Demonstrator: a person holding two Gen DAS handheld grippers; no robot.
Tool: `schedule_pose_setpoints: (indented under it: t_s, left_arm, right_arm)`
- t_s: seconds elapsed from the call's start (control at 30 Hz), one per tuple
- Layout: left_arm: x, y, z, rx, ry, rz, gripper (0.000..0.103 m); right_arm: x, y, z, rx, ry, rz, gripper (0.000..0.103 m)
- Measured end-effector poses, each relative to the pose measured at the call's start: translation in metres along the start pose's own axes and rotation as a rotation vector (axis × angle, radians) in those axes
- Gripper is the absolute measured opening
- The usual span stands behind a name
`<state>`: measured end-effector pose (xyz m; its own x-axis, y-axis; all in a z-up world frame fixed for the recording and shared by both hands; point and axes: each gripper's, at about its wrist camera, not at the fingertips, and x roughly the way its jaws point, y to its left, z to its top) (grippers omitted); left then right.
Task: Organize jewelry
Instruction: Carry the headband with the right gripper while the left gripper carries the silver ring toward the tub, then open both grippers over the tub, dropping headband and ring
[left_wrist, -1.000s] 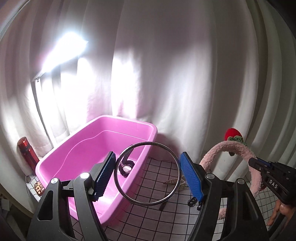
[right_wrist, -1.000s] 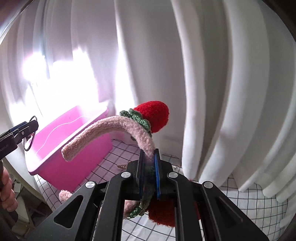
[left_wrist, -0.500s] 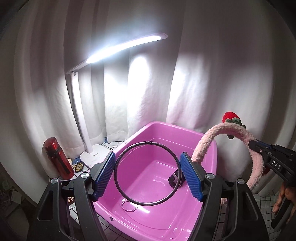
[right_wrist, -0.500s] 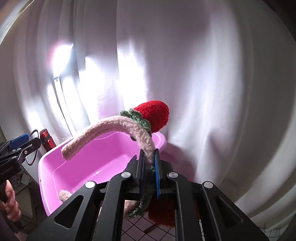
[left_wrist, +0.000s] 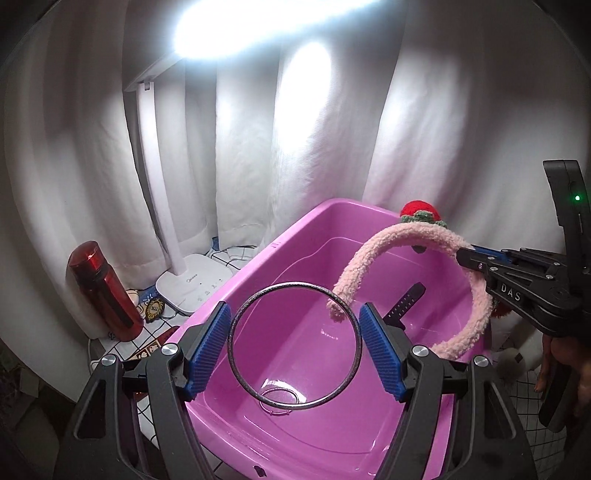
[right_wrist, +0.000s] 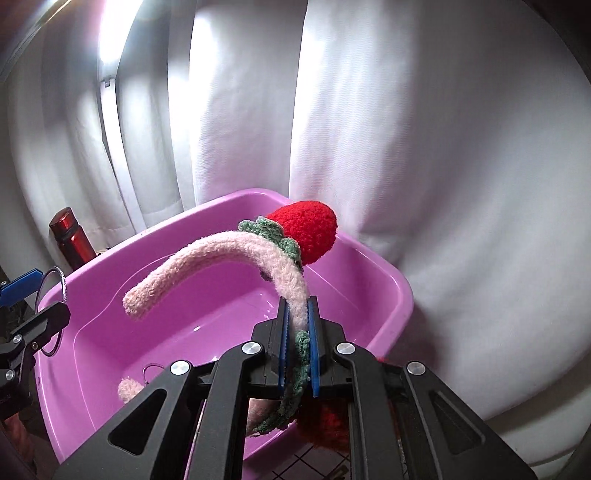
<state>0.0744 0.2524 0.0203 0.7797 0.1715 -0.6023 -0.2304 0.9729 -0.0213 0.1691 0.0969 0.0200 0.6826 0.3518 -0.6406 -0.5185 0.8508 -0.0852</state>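
My left gripper (left_wrist: 294, 345) is shut on a large silver metal ring (left_wrist: 240, 356) and holds it upright over the pink plastic tub (left_wrist: 236, 280). My right gripper (right_wrist: 298, 341) is shut on a fuzzy pink headband (right_wrist: 221, 251) with a red strawberry (right_wrist: 310, 230), held above the tub's (right_wrist: 402, 291) near right rim. In the left wrist view the headband (left_wrist: 402, 238) and right gripper (left_wrist: 463, 257) hang over the tub's right side. A small silver hoop (left_wrist: 279, 400) and a black strap (left_wrist: 404, 301) lie in the tub.
A white desk lamp (left_wrist: 192, 282) stands behind the tub, its lit head overhead. A red bottle (left_wrist: 105, 291) stands left of the lamp base. White curtains hang behind. A checked cloth (left_wrist: 532, 402) covers the table.
Both grippers have moved closer over the tub and tilted down, carrying the ring and the headband. More of the tub's floor shows, with the hoop and strap in it.
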Motion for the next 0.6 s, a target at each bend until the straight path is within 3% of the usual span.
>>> schedule_pose_setpoints:
  t_s: [0.27, 0.33, 0.37, 0.4, 0.6]
  left_arm:
    - [0.021, 0.005, -0.009, 0.000, 0.078, 0.026, 0.071]
    - [0.024, 0.008, -0.011, -0.005, 0.092, 0.039, 0.074]
    - [0.024, 0.009, -0.011, -0.009, 0.096, 0.043, 0.083]
    - [0.023, 0.010, -0.011, -0.014, 0.095, 0.044, 0.087]
    - [0.020, 0.015, -0.011, -0.029, 0.088, 0.067, 0.094]
  right_arm:
    - [0.023, 0.022, 0.001, -0.080, 0.069, -0.048, 0.011]
    - [0.023, 0.026, -0.001, -0.081, 0.068, -0.044, 0.029]
    - [0.022, 0.028, -0.002, -0.084, 0.064, -0.044, 0.049]
    - [0.021, 0.030, -0.003, -0.088, 0.056, -0.048, 0.061]
    - [0.017, 0.027, -0.003, -0.062, 0.049, -0.043, 0.061]
